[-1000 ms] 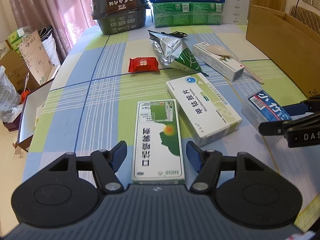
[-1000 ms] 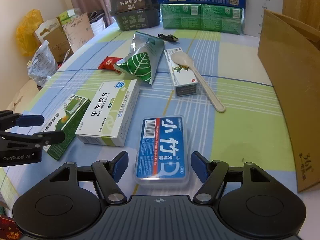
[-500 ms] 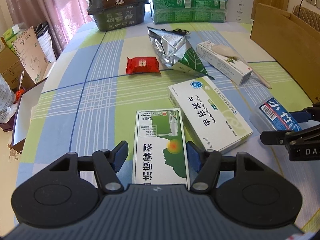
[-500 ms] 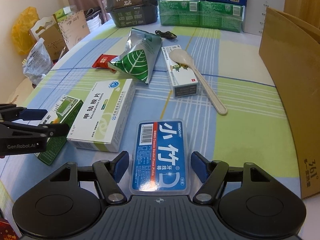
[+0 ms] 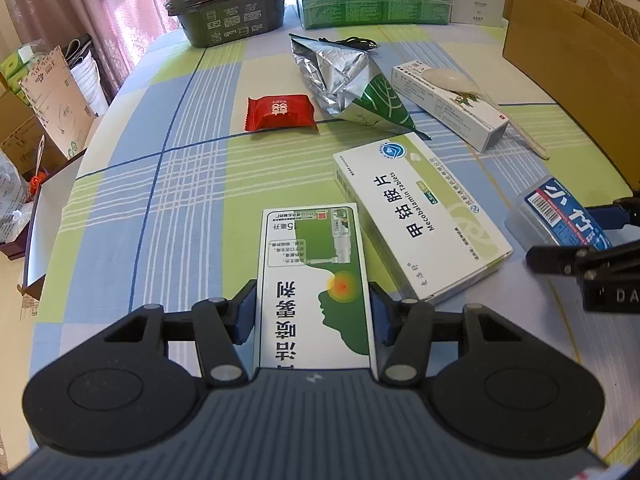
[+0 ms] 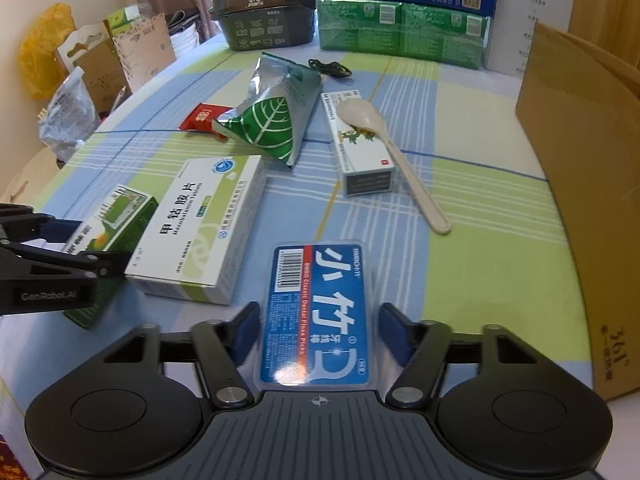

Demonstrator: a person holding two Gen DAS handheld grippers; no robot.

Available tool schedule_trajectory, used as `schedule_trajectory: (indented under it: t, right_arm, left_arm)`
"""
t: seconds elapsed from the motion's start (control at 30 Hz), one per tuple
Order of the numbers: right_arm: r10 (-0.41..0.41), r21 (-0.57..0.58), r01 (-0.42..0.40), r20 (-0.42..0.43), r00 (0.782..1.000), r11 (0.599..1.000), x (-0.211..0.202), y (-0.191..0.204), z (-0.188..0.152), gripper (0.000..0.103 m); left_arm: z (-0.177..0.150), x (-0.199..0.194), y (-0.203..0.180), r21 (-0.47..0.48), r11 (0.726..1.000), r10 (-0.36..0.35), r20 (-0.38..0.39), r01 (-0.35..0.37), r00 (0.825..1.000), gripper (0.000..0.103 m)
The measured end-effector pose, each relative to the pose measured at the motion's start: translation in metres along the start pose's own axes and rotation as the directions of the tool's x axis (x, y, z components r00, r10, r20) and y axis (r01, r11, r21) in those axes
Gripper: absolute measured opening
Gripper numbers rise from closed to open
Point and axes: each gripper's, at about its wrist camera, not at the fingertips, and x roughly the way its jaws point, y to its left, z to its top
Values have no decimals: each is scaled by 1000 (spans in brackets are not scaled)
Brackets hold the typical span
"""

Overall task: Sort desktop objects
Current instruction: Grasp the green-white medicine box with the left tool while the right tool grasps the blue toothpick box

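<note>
Spray box (image 5: 316, 280) lies flat on the table (image 5: 168, 184), long axis running straight out between the closing jaws of the left gripper (image 5: 314, 316), pads at its sides; floss case (image 6: 316, 316) lies likewise inside the right gripper (image 6: 320, 332), jaws closing, gaps visible.

Blue-green plaid tablecloth (image 5: 168, 184); red snack packet (image 5: 280, 112); blue floss case (image 6: 316, 316)

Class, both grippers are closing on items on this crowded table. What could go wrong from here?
1. The left gripper is closing on the green spray box; the white tablet box lies close beside it and may get nudged.
2. The right gripper is closing on the smooth plastic floss case, which might slip.
</note>
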Motion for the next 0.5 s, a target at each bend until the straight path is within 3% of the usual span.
schedule_trajectory:
  t: [0.23, 0.5]
  right_arm:
    - [-18, -30, 19, 39, 999, 999, -6, 5, 0, 54]
    - [-22, -34, 25, 105, 994, 999, -18, 6, 7, 54]
  left_arm:
    - [-1, -2, 4, -16, 1000, 14, -8, -14, 1000, 50]
    - [4, -17, 12, -68, 998, 16, 35, -13, 999, 50]
